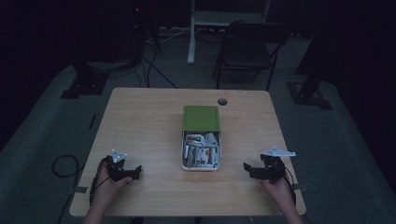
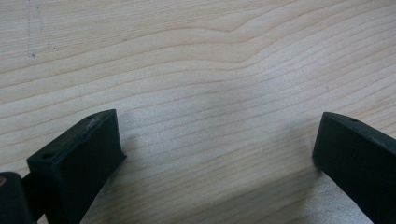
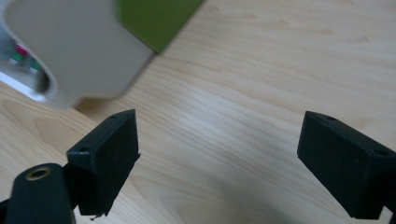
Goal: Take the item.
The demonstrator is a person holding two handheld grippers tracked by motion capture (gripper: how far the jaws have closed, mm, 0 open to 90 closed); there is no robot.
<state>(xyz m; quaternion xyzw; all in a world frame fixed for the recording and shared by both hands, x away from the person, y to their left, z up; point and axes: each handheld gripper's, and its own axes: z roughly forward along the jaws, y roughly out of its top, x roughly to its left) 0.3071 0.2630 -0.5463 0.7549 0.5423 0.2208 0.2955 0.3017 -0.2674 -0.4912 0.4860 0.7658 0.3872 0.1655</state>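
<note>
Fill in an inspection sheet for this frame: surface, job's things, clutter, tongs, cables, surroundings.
Surface: light wooden table, with a round hole near the far edge.
Job's things: white box at the table's middle, its green lid slid back over the far half; the open near half is full of small mixed items, too small to name.
Clutter: nothing seen.
Tongs: left tongs and right tongs rest near the front edge on either side of the box, jaws wide apart, holding nothing.
Cables: one loops on the floor at the left; others lie beyond the table.
Surroundings: dark room, folding chair, white stand.
</note>
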